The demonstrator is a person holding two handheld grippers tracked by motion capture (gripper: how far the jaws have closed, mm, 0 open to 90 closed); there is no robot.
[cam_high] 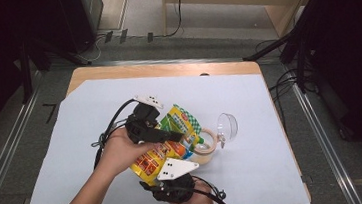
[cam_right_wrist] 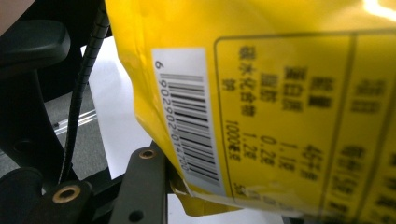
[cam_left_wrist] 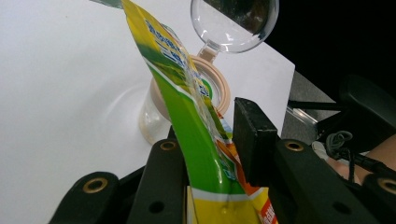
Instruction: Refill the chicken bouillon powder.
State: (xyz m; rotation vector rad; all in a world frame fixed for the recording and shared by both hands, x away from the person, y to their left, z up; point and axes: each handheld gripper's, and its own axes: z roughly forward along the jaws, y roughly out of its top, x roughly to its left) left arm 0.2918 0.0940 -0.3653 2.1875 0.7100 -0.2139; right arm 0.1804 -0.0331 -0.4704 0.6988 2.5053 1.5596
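A yellow and green snack pouch [cam_high: 160, 154] is held tilted above the table, its green top end pointing down at a clear jar [cam_high: 204, 146] with a beige rim. The jar's clear flip lid [cam_high: 227, 126] stands open. My left gripper [cam_high: 171, 134] is shut on the pouch [cam_left_wrist: 187, 116] near its upper part, and the jar [cam_left_wrist: 154, 116] lies just beyond it. My right gripper [cam_high: 171, 176] holds the pouch's lower end. In the right gripper view the pouch's back with its barcode [cam_right_wrist: 191, 130] rests against one finger [cam_right_wrist: 142, 186]; the other finger is hidden.
A white sheet [cam_high: 101, 185] covers the wooden table [cam_high: 166, 69]. Cables trail from both grippers near the front edge. Dark stands and floor cables [cam_high: 287, 79] surround the table at the right and back.
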